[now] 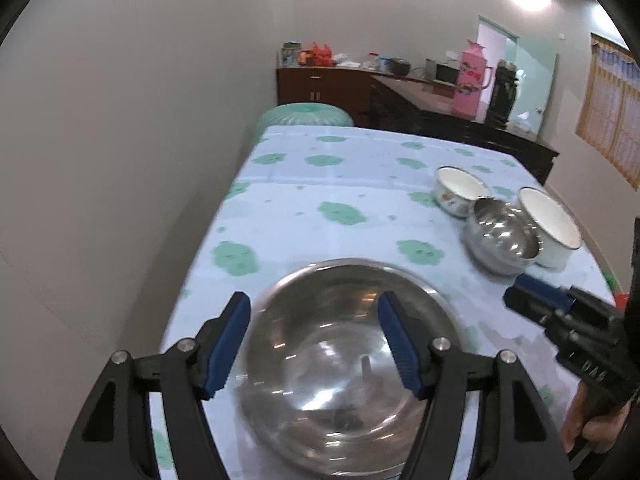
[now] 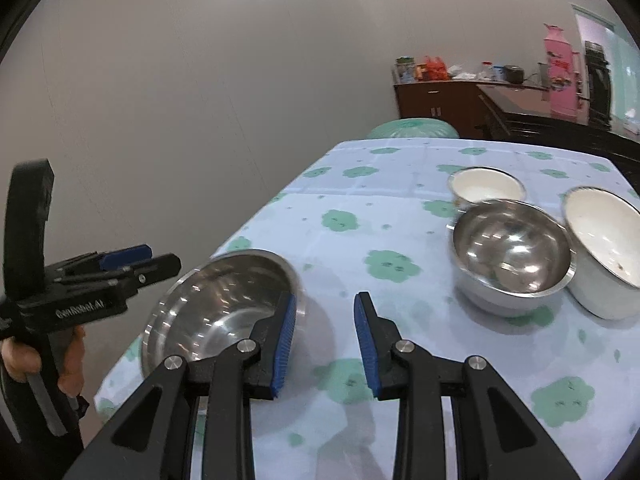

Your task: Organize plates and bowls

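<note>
Nothing nested yet: left gripper (image 1: 314, 344) gapes empty over the big steel bowl (image 1: 340, 364), right gripper (image 2: 325, 344) released beside it, three smaller bowls (image 2: 514, 256) grouped ahead, unstacked.

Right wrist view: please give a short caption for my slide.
Open right tool above the tablecloth, between a wide steel bowl and three smaller bowls.

Left gripper (image 1: 314, 340) jaws spread above large steel bowl (image 1: 344, 364)
</note>
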The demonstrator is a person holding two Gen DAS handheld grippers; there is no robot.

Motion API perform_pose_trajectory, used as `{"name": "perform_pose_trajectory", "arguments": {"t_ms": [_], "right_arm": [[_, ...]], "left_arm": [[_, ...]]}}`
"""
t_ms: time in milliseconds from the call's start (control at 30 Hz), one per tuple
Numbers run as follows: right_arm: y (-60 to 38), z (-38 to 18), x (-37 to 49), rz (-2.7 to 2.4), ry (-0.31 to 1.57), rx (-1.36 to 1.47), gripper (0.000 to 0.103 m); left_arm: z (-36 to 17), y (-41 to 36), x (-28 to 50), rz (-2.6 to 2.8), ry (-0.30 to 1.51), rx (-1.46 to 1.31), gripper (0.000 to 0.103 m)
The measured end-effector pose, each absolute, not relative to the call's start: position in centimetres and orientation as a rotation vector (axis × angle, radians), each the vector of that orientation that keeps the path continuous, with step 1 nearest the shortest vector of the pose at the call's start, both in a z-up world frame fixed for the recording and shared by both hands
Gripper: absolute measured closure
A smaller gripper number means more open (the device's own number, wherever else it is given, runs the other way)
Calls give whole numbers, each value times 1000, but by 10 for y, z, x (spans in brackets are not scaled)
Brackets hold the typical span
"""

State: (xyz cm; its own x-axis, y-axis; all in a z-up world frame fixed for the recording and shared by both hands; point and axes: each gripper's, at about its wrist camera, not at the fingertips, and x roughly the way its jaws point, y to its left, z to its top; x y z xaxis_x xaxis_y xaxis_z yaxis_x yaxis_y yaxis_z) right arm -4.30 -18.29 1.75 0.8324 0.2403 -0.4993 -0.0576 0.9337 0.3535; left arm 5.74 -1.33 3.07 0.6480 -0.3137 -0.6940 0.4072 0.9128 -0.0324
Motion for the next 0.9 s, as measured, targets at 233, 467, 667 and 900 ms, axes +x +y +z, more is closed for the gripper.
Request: {"name": "perform_pose_trajectory", "arguments": {"t_ms": [233, 467, 667, 900], "right_arm": [[-220, -2, -58, 68, 577, 377, 70], [-249, -6, -68, -20, 560, 383, 70], [-267, -4, -75, -78, 526, 366, 70], [-284, -2, -84, -160, 474, 316, 70]], "left_arm": [[23, -60, 50, -445, 750, 160, 36], [13, -94, 51, -435, 751, 184, 36], [12, -113, 47, -442, 737, 196, 36], [8, -142, 44, -417, 698, 227, 36]]}}
